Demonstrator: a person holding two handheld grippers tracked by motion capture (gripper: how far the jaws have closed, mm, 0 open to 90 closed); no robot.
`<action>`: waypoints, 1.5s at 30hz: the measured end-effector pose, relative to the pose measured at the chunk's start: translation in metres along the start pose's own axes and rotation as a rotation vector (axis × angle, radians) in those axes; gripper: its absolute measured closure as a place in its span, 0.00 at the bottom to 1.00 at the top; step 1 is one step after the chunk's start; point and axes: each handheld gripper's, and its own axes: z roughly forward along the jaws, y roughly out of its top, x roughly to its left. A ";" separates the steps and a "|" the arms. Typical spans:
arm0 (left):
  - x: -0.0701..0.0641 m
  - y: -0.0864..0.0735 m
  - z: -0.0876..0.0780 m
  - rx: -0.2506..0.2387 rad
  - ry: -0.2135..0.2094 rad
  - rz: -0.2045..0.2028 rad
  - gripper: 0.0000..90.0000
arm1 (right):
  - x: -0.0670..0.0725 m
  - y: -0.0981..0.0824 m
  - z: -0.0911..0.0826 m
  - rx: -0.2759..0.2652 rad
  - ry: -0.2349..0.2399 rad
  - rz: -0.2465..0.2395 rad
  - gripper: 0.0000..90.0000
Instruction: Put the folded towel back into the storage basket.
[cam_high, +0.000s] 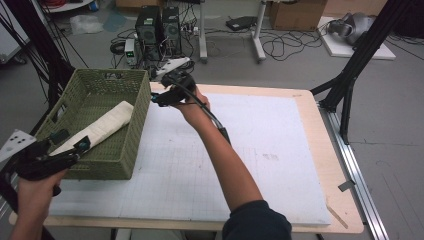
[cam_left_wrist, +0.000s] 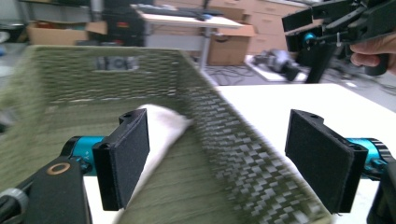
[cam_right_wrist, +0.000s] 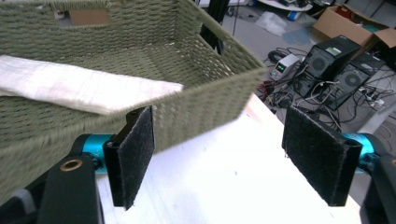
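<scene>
Nearest the person, the left claw (cam_high: 70, 150) sits at the near corner of the one green woven basket (cam_high: 127, 107), its jaws spread wide. In the left gripper view the near basket wall passes between the two black pads (cam_left_wrist: 123, 156), one pad inside the basket beside the cloth and the other outside over the bench; neither pad is clearly pressed on the wall. The left hand (cam_high: 37, 192) grips the handle at the bench's near left edge.

One basket, one cloth, two claws. The single folded white cloth (cam_high: 100, 127) lies aslant in the basket, its near end up toward the near rim, its far end down on the basket floor.

The basket stands on the left part of the white bench (cam_high: 260, 150), its left side at the bench edge. To its right the gridded bench top lies bare out to the wooden border (cam_high: 320, 150), giving wide room for moving.

Farther off, the right claw (cam_high: 157, 97) hovers at the basket's far right corner, jaws spread, holding nothing; in the right gripper view the basket corner (cam_right_wrist: 233, 79) lies ahead between the jaws, apart from both. The right hand (cam_high: 192, 102) reaches across the bench.

Beyond the far edge, on the floor, stand two black computer towers (cam_high: 160, 25) amid cables.
</scene>
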 end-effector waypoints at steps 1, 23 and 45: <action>-0.005 0.000 0.004 0.002 -0.013 0.000 0.25 | -0.004 -0.004 -0.008 -0.006 -0.007 0.010 0.24; -0.117 -0.024 0.096 0.066 -0.360 0.093 0.25 | -0.020 -0.159 -0.171 -0.038 -0.173 0.132 0.13; -0.140 -0.069 0.122 0.129 -0.441 0.141 0.26 | 0.012 -0.280 -0.231 -0.009 -0.316 0.267 0.12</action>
